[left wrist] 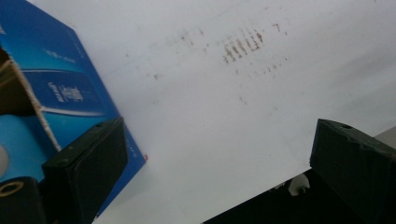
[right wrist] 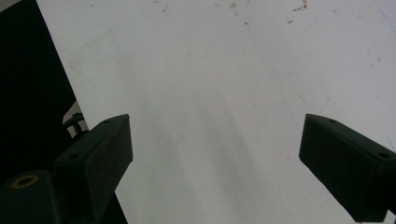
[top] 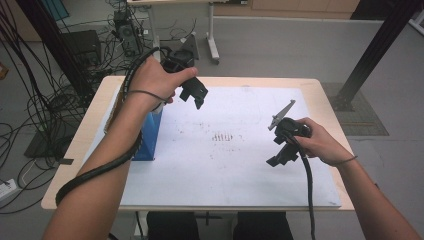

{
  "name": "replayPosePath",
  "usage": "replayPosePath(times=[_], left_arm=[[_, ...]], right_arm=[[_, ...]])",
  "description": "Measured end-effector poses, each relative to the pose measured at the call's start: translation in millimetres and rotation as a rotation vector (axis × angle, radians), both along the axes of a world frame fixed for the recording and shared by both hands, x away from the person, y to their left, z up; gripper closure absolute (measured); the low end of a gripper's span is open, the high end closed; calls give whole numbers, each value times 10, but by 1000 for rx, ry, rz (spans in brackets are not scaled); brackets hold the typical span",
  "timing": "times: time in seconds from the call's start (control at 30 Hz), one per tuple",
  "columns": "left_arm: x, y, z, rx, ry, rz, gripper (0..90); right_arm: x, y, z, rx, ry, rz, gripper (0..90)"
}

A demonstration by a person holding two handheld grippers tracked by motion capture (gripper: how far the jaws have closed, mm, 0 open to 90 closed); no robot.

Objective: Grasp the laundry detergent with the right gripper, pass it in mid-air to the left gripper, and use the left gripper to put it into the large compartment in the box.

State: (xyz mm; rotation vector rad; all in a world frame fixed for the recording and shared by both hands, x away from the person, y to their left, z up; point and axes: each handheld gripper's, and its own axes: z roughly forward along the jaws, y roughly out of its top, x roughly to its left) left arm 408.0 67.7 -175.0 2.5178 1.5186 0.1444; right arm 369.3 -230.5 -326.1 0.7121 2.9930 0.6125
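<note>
High view: blue box (top: 148, 137) stands upright near left gripper (top: 198, 95), jaws wide, empty

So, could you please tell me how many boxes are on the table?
1: a blue box stands at the table's left side, under the left gripper. Others may be hidden behind the forearm.

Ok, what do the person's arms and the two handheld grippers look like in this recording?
Both forearms are bare, with a thin dark band at each wrist. The left gripper and right gripper are matte black, each with two blocky rectangular jaws bearing small round screw holes. A thick black ribbed cable trails along the left forearm and a thinner black cable hangs from the right gripper. Each carries a grey three-cornered plate.
</note>
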Motion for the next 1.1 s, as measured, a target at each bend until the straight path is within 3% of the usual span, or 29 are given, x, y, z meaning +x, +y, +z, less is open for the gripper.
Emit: replayPosePath(times=[0.37, 1.1], left_arm=[[19, -82, -238, -13, 9, -9, 51], [243, -133, -874, -32, 50, 21, 65]], right_arm=[[4, 21, 7, 3, -1, 4, 88], [-12, 35, -61, 6, 9, 0, 88]])
